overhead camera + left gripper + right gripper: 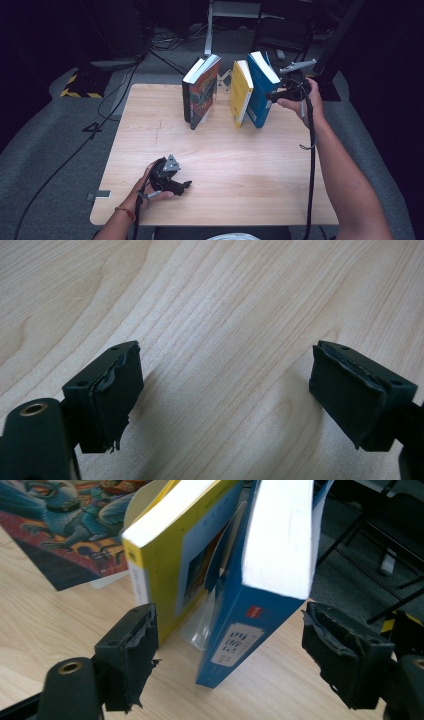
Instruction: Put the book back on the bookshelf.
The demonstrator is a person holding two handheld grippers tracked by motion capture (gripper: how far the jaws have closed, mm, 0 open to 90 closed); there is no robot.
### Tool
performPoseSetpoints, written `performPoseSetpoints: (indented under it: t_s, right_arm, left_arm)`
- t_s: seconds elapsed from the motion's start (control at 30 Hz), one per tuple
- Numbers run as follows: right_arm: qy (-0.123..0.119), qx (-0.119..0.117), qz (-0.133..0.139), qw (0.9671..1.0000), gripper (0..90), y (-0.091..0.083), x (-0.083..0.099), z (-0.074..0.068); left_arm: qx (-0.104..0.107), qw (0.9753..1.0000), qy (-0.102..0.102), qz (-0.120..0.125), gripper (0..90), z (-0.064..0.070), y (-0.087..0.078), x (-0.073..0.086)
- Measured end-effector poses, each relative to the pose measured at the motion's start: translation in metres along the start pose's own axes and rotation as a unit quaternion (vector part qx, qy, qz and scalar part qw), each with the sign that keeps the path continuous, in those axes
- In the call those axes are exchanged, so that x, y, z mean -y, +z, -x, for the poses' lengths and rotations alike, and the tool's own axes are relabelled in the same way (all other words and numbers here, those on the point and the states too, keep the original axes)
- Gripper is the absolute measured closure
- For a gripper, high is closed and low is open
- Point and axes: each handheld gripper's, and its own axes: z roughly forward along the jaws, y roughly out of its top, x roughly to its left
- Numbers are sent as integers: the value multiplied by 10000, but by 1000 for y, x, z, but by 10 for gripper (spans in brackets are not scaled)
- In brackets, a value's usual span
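Two grippers going here: my left gripper (186,185) sits near me on the table (240,170), jaws spread with bare wood between them. Farther back, my right gripper (230,650) is spread wide around the blue book (250,630); neither pad touches it. It leans beside the yellow book (170,555).

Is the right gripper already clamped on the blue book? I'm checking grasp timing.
No: in the right gripper view the right gripper has its jaws apart either side of the blue book, not touching it.
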Motion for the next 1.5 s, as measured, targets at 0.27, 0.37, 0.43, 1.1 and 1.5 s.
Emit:
performPoseSetpoints:
  t_s: [0.27,0.37,0.43,1.1,1.5]
  right_arm:
    - [-208,1,6,9998,228,-5,15,-8]
    - [-283,-66,27,9996,221,-6,20,-10]
    - [-332,-88,58,9994,219,-7,25,-13]
    - [-377,-147,-38,9992,221,-7,80,-16]
    - [-771,-146,-134,9968,208,-5,115,-25]
  left_arm:
    - [-1,10000,2,2,142,0,0,0]
    - [-7,10000,1,0,142,0,0,0]
    - [-6,10000,1,0,142,0,0,0]
    - [-6,10000,0,1,142,0,0,0]
    - [-10,10000,-4,2,142,0,0,0]
